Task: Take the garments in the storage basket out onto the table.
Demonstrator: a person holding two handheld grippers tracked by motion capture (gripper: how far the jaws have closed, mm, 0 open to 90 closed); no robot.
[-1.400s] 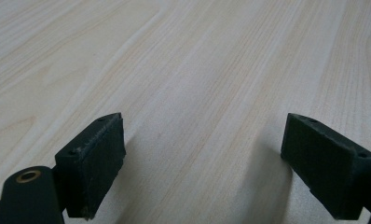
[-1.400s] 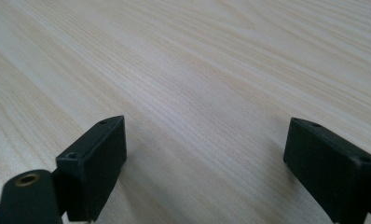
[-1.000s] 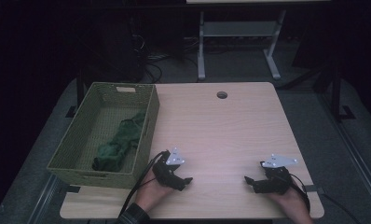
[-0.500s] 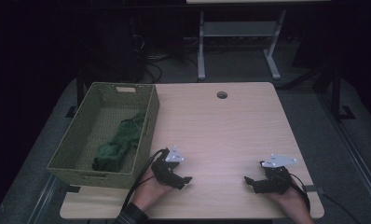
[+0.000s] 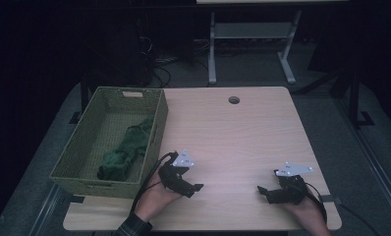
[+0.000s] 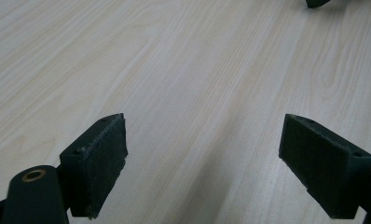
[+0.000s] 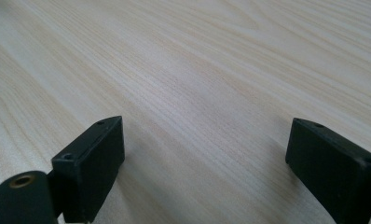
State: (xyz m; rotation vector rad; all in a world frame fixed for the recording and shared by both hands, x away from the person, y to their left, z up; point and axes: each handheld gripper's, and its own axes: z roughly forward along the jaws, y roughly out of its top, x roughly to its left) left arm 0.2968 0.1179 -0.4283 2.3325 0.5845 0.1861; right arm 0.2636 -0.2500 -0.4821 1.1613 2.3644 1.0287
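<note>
Both claws sit low at the near edge of the table (image 5: 242, 132), and we hold each one spread wide with nothing between the pads: the left gripper (image 5: 196, 187) beside the front corner of the green woven basket (image 5: 88, 184), the right gripper (image 5: 263, 191) well apart from it toward the table's right side. In the left gripper view, the left gripper (image 6: 204, 163) looks across bare pale wood, with the tip of the other tool just visible at the top edge; the right gripper (image 7: 204, 165) frames the same empty grain in its own view.

The thing nearest our reach is the dark green cloth (image 5: 127, 150), lying crumpled lengthwise on the basket's floor, toward its right wall. We judge the trouble lies there. A reach from this low start must clear the basket's tall rim, and a jaw clipping that wall could shove or tip the light basket toward the table's left edge. Soft cloth may also bunch, so a shallow pinch could catch a single fold and let the rest drag over the rim. The left cable (image 5: 152, 172) trails close to the basket and might snag.
</note>
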